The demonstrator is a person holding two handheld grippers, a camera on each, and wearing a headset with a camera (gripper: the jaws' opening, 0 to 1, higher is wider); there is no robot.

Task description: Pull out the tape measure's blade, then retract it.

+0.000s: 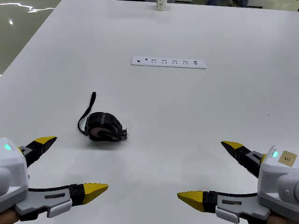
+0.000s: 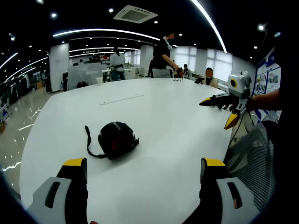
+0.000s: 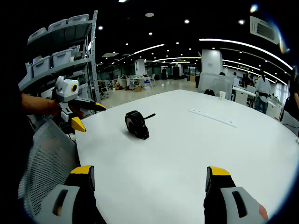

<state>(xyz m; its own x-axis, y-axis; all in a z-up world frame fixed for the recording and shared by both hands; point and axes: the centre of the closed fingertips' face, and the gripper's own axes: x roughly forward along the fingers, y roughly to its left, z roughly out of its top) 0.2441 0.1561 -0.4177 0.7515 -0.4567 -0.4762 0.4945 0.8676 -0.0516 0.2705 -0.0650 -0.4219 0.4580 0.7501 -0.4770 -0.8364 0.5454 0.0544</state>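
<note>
A black tape measure (image 1: 103,127) with a black wrist strap lies on the white table, blade fully in. It sits ahead of my left gripper (image 1: 74,164), which is open and empty at the near left edge. My right gripper (image 1: 212,170) is open and empty at the near right edge, well away from the tape. In the left gripper view the tape measure (image 2: 117,139) lies a short way ahead between the jaws, and the right gripper (image 2: 224,111) shows at the right. In the right gripper view the tape measure (image 3: 137,123) lies left of centre, with the left gripper (image 3: 84,116) beyond.
A white power strip (image 1: 168,62) lies flat farther back on the table (image 1: 224,116). A small white cup (image 1: 161,4) stands at the far edge. People and desks fill the office beyond, and grey storage shelves (image 3: 60,56) stand to one side.
</note>
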